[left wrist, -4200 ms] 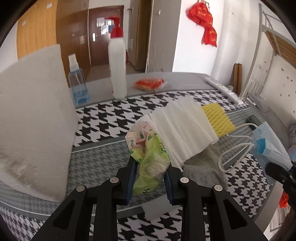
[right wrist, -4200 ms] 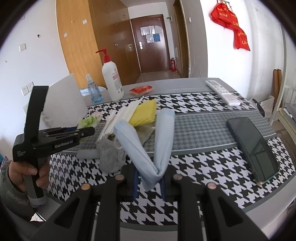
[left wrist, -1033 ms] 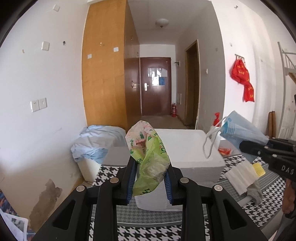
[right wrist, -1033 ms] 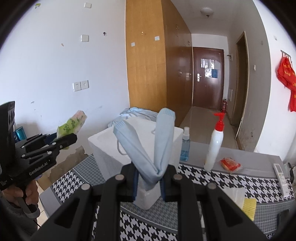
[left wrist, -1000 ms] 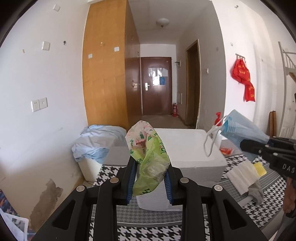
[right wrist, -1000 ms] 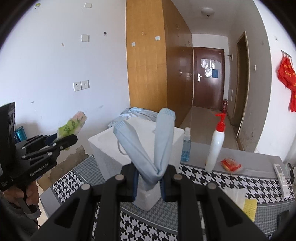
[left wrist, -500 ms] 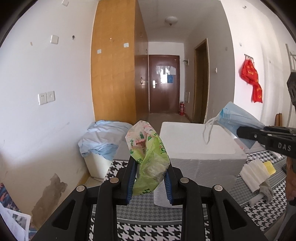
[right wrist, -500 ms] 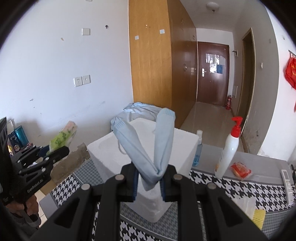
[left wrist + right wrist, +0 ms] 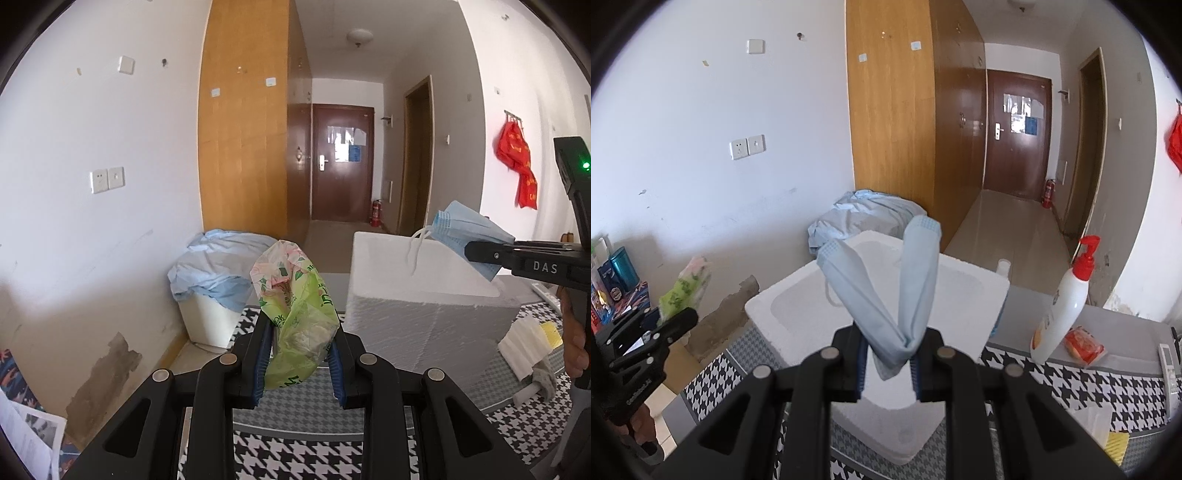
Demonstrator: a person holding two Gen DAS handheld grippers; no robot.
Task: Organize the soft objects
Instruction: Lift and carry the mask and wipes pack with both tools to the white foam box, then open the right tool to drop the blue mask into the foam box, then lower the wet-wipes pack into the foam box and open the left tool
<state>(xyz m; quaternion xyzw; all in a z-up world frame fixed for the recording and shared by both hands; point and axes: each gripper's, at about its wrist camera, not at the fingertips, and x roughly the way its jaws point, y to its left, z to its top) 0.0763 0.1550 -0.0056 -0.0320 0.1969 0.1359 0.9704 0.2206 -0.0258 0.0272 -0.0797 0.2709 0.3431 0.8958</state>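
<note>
On the houndstooth desk we see a white foam box, open on top. Our right claw pinches a folded blue face mask above it; our left claw pinches a green plastic bag beside the box.
</note>
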